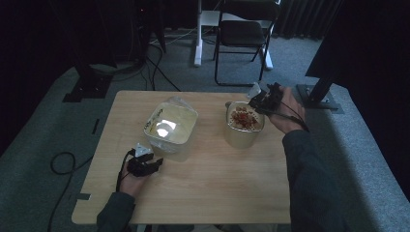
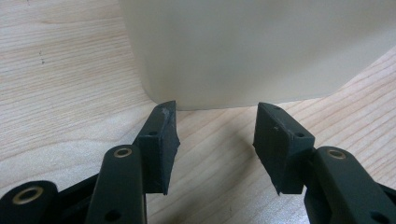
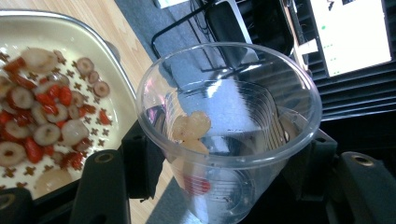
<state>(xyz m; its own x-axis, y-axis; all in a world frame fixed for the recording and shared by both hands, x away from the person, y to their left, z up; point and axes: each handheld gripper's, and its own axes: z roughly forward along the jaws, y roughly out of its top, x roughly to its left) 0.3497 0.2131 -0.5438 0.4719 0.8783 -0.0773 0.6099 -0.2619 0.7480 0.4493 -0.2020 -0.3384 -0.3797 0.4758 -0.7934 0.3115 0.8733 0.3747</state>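
Note:
Two cream tubs stand on the wooden table (image 1: 203,179). The left tub (image 1: 170,126) holds nothing that I can see; the right tub (image 1: 245,137) is full of red and pale food pieces. My right gripper (image 1: 261,100) hovers at the right tub's far right rim, shut on a tilted clear plastic cup (image 1: 255,90). In the right gripper view, the cup (image 3: 229,107) sits between the jaws of the right gripper (image 3: 226,163) with a few pale and red pieces (image 3: 191,128) inside, beside the tub (image 3: 56,30). My left gripper (image 2: 217,112) is open, its tips just short of the left tub's wall (image 2: 257,46).
A folding chair (image 1: 244,34) and a white stand leg stand behind the table on grey carpet. Black stand bases sit at the back left (image 1: 89,87) and back right (image 1: 319,94). Cables lie on the floor at the left. A lit screen (image 3: 350,32) is behind the cup.

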